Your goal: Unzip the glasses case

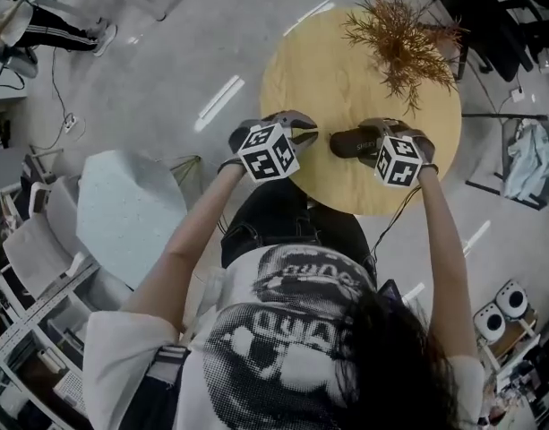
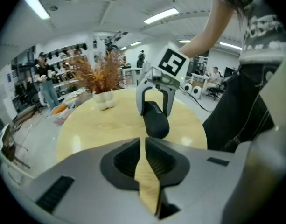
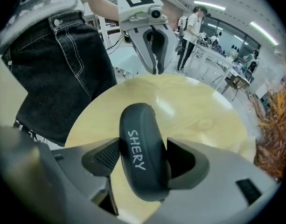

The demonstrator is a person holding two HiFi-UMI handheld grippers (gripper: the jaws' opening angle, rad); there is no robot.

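One glasses case (image 1: 353,141) on one round counter (image 1: 328,70), with two hand-held grippers.
At frame centre, the right hand-held gripper (image 3: 143,143) points steeply down, its jaws wide astride the case without gripping it. To its left, the left hand-held gripper (image 2: 146,141) slants down, closed and empty.

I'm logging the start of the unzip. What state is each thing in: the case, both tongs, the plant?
Glasses case: closed, lying flat on the round table.
Right tongs: open, jaws on either side of the case.
Left tongs: shut, empty, just short of the case.
Dried plant: upright in its white vase, untouched.
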